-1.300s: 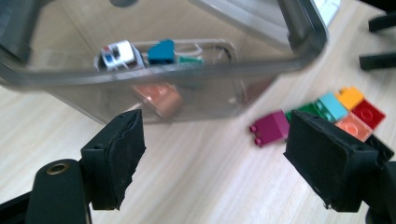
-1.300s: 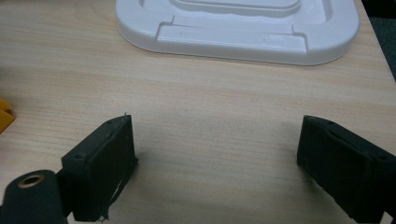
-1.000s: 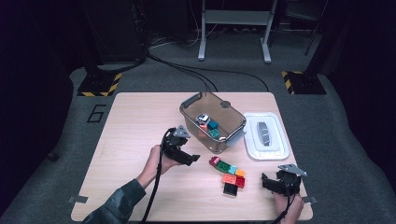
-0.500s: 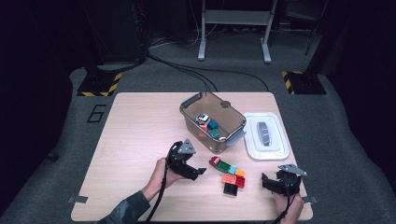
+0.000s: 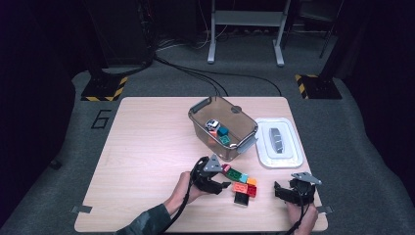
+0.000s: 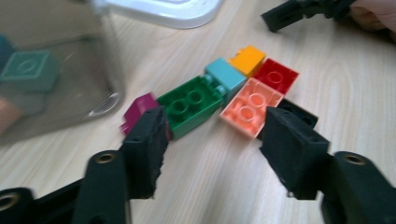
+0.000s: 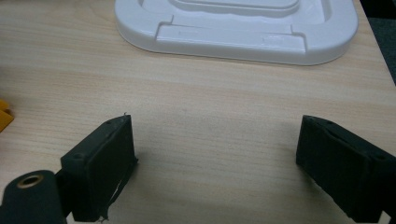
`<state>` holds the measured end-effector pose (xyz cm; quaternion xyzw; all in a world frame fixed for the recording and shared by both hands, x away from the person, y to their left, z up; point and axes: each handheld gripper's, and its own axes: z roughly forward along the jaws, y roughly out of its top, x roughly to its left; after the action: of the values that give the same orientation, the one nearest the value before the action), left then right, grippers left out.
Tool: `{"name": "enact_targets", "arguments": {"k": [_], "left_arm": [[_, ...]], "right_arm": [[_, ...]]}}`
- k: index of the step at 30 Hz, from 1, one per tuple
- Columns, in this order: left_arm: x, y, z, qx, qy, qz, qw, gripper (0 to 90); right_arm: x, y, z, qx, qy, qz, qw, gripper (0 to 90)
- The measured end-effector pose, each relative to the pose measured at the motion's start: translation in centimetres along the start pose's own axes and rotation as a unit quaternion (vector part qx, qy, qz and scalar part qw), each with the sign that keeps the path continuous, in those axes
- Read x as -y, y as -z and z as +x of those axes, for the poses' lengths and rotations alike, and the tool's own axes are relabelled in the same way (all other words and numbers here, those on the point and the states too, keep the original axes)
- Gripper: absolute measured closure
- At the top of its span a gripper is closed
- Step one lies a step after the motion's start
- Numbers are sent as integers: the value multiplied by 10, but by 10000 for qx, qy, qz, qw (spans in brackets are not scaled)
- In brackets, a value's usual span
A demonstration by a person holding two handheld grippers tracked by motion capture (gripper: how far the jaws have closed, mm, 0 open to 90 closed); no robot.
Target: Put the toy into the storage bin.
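Nearest us, our left gripper (image 6: 212, 135) held its jaws wide apart and empty, just short of the green brick (image 6: 190, 103) and salmon brick (image 6: 251, 106) in the packed cluster. We judged that closing there could catch two studded plastic bricks together or skid them across the smooth wooden surface (image 5: 147, 142). Our right gripper (image 7: 217, 161) also gaped empty. Beyond lay the white moulded lid (image 7: 233, 23) and the clear bin (image 5: 222, 128).

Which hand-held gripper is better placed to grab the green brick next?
Left. The left hand-held gripper is open right at the brick cluster, with the green brick just ahead of its jaws. The right hand-held gripper faces bare table and the white lid.
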<state>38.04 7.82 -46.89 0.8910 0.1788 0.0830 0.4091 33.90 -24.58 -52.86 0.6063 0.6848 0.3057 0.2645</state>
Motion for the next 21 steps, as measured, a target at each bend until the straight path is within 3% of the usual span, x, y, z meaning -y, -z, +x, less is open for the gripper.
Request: {"name": "enact_targets", "arguments": {"k": [5,9,16,21], "left_arm": [[-9,-16,-8,182,-234,66,9995,512],[-18,-32,-13,147,-323,179,9992,567],[-19,-55,-15,-160,-443,561,9973,563],[-16,-52,-17,-249,-543,617,9963,549]], "right_arm": [[0,0,0,2,-2,3,10000,106],[0,0,0,1,0,3,10000,106],[0,0,0,-7,3,2,10000,105],[0,0,0,-19,10,-4,10000,105]]}}
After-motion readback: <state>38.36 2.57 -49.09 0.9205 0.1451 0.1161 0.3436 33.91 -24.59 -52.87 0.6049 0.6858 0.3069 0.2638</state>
